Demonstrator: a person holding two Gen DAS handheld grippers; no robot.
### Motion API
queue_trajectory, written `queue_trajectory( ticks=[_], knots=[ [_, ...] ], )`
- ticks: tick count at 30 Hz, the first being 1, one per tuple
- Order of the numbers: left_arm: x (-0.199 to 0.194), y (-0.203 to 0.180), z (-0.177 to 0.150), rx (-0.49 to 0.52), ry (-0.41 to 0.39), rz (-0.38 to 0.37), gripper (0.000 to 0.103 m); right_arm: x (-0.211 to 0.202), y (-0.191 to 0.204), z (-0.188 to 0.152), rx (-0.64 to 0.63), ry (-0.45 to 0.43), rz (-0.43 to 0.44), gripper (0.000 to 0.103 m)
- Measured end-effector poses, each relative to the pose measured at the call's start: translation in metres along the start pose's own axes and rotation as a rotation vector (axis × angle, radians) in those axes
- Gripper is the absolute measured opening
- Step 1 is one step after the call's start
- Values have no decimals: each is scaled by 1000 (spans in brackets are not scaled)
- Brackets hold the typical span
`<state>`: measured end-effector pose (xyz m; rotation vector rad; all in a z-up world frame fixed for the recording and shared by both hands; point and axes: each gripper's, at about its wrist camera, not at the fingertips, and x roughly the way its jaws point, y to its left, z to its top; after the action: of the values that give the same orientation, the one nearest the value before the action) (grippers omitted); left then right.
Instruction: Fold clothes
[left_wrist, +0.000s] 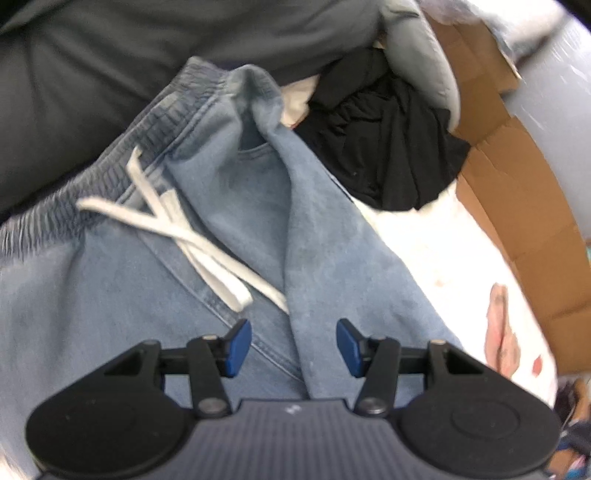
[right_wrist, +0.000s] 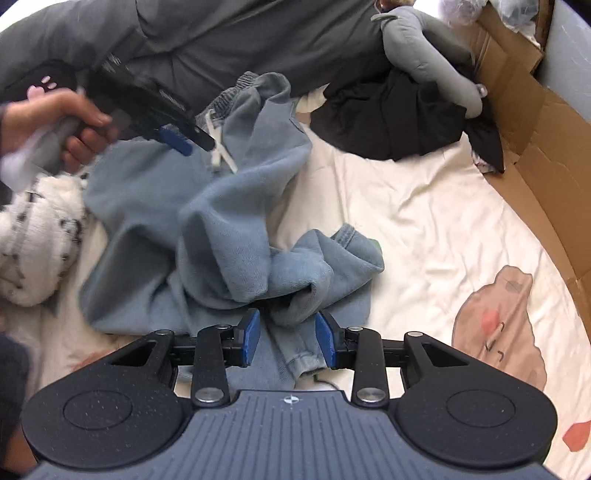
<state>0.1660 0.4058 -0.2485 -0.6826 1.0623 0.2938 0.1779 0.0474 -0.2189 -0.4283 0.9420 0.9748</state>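
I see the blue sweatpants (right_wrist: 207, 229) crumpled on the bed sheet (right_wrist: 424, 221), waistband toward 12 o'clock. My right tongs (right_wrist: 287, 341) pinch a bunched leg; left tongs (left_wrist: 293, 349) hang spread over the drawstring (left_wrist: 192, 240) area.

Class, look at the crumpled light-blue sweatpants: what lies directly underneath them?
The sweatpants lie on a cream printed bedsheet, which shows all around them. Whatever sits beneath their bunched middle is covered.

sweatpants (right_wrist: 221, 229) on bedsheet (right_wrist: 424, 221) | dark garment (right_wrist: 406, 122) behind-right | cardboard (right_wrist: 524, 110) far right
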Motion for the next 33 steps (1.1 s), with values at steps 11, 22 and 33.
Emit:
queue_trajectory(
  ticks=[11, 22, 33],
  knots=[
    [28, 0, -22, -13, 65, -41, 54, 47, 1, -56, 9, -86, -60, 40],
    [52, 1, -48, -9, 130, -66, 55, 73, 1, -66, -60, -41, -74, 40],
    [61, 1, -49, -78, 135, -165, 54, 90, 14, -69, -176, -9, -95, 44]
  ],
)
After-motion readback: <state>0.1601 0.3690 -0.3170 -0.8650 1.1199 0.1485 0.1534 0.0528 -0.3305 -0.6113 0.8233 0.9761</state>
